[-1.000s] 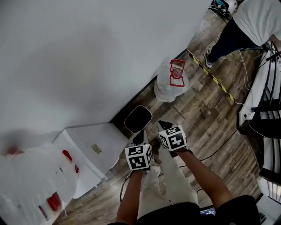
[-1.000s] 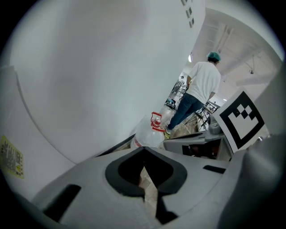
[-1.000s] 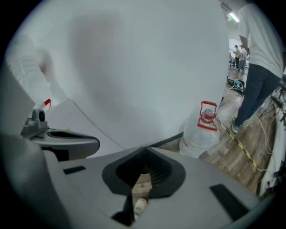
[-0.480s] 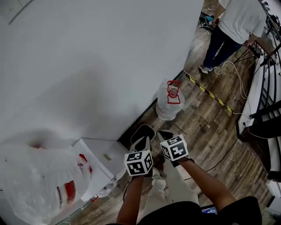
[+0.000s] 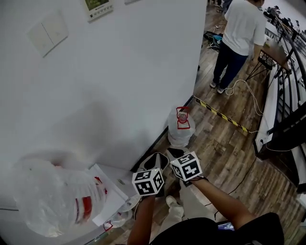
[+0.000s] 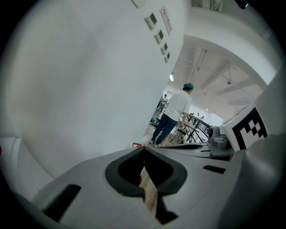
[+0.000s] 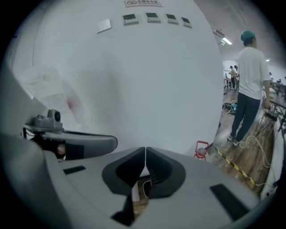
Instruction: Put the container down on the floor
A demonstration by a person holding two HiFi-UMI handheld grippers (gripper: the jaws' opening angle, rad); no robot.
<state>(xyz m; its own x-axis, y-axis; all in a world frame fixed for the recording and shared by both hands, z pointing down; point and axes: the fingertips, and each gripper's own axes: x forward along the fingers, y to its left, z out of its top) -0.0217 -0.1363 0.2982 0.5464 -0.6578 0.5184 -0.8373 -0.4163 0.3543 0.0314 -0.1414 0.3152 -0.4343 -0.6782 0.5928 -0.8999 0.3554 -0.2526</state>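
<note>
Lower centre of the head view: I am holding the left gripper [image 6: 144, 153] and right gripper [image 7: 145, 151], each with jaws together and empty. The container [image 5: 158, 158], apparently dark-rimmed, is sitting on the floor [image 5: 224, 143] against the wall [image 5: 119, 72].

I can read no word or number from here. The left cube [image 5: 147, 182] on my left tool [image 6: 143, 151] and the right cube [image 5: 186, 166] on my right tool [image 7: 145, 150] carry black-and-white square markers. A wall sign [image 7: 144, 2] has red print too small to read. The white bag [image 5: 179, 136] bears a red printed emblem, unreadable. Yellow-and-black warning tape [image 5: 222, 116] crosses the floor [image 5: 224, 143].
</note>
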